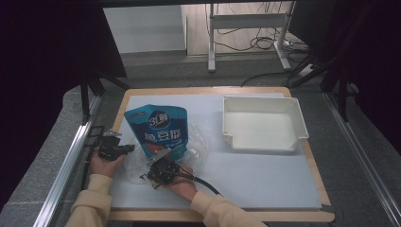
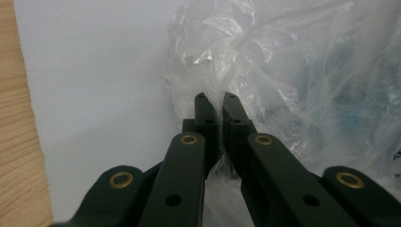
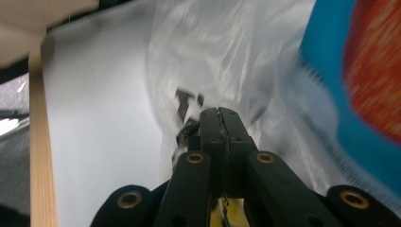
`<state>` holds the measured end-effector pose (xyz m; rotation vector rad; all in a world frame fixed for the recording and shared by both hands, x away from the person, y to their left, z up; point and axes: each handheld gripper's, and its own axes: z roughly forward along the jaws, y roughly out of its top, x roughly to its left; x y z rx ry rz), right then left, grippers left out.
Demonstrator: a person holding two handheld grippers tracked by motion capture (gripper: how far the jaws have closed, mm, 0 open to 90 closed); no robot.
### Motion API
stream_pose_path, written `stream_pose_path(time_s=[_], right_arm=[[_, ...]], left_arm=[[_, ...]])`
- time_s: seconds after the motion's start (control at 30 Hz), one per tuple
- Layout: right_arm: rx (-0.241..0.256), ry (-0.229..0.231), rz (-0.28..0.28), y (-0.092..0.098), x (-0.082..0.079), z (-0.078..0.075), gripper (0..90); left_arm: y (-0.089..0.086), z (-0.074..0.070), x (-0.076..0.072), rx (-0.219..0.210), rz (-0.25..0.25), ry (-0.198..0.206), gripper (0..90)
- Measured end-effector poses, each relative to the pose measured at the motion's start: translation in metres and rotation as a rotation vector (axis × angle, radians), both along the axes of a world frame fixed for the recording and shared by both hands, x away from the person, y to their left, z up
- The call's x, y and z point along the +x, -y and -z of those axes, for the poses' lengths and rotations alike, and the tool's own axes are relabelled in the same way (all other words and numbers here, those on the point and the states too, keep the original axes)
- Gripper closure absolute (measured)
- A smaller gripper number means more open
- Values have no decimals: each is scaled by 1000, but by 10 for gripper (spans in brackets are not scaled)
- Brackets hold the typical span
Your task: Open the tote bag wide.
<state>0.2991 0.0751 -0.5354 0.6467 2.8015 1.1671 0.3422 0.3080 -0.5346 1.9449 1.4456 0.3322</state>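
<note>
A blue pouch (image 1: 158, 128) with white lettering stands upright on the white mat, partly inside a crumpled clear plastic bag (image 1: 195, 142). My left gripper (image 1: 129, 148) is at the bag's left edge. In the left gripper view, the left gripper (image 2: 216, 99) has its jaws nearly together with a fold of the clear bag (image 2: 265, 71) pinched between them. My right gripper (image 1: 143, 177) is at the bag's near edge, in front of the pouch. In the right gripper view, the right gripper (image 3: 218, 112) is shut on the bag's film (image 3: 222, 52), with the blue and red pouch (image 3: 364, 71) blurred at the right.
A white rectangular tray (image 1: 299, 124) sits at the back right of the mat, with nothing in it. The white mat (image 1: 255, 179) lies on a wooden board (image 1: 213, 216) whose edge runs along the front. Metal rails flank the table.
</note>
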Motion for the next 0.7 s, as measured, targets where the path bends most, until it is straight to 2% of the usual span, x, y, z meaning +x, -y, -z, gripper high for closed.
stream_pose_path(time_s=[0.07,0.17,0.27,0.37,0.53,0.6,0.7], right_arm=[[-10,-13,-13,2,-4,2,891],[-21,1,-51,5,-12,4,891],[-4,9,-46,12,-13,-2,891],[47,40,-50,29,-18,-23,891],[108,93,-10,78,-22,-70,891],[99,127,24,99,-16,-83,890],[73,134,76,120,-2,-85,890]], left_arm=[[1,0,0,0,-2,-1,885],[2,0,0,3,0,-3,884],[1,0,0,4,-3,-1,885],[0,0,0,-3,-7,4,885],[-1,-1,-1,-3,-6,3,885],[-1,-1,-1,-6,-7,3,884],[-1,-2,0,-13,-9,6,884]])
